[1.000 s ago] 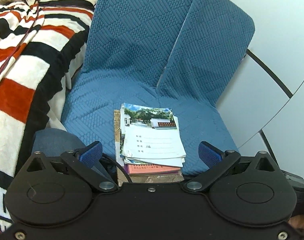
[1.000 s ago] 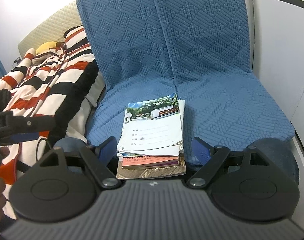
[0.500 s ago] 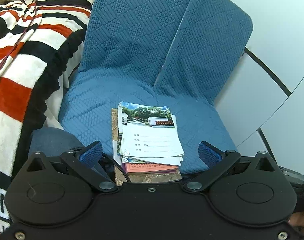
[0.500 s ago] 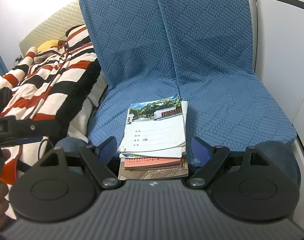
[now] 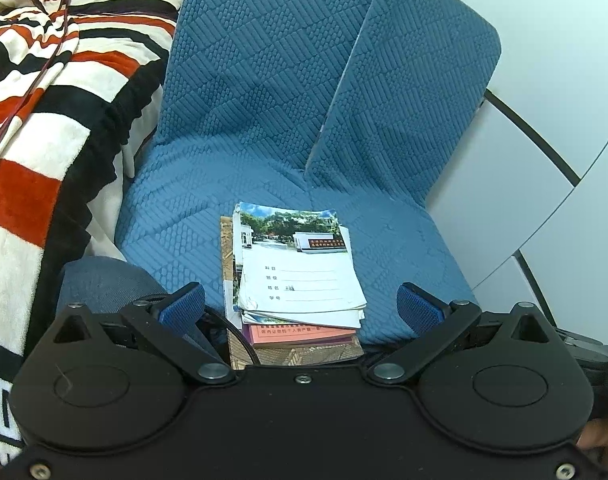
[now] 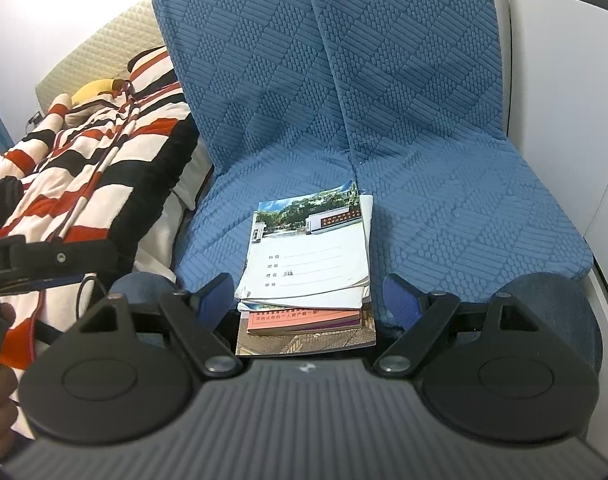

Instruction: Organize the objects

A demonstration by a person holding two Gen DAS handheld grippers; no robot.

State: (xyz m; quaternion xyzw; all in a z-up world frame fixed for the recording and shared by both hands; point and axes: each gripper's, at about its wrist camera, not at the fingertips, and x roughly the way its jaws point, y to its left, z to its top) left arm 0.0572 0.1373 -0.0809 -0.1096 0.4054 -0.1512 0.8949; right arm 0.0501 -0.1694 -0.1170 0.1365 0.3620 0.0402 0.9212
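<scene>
A stack of paper notebooks and booklets (image 5: 299,280) lies on the near part of the blue quilted seat cushion (image 5: 183,200). The left gripper (image 5: 299,308) and right gripper (image 6: 304,296) are released, jaws spread, grasping nothing.

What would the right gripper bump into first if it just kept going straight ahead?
Most likely the stack of booklets on the blue seat cushion; the open right gripper points down at it, though depth is hard to judge.

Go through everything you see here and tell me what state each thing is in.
Stack of paper booklets: closed, piled unevenly on the blue seat.
Blue quilted fabric seat: backrests upright.
Red, white and black striped blanket: rumpled.
Left tongs: open, empty.
Right tongs: open, empty.
</scene>
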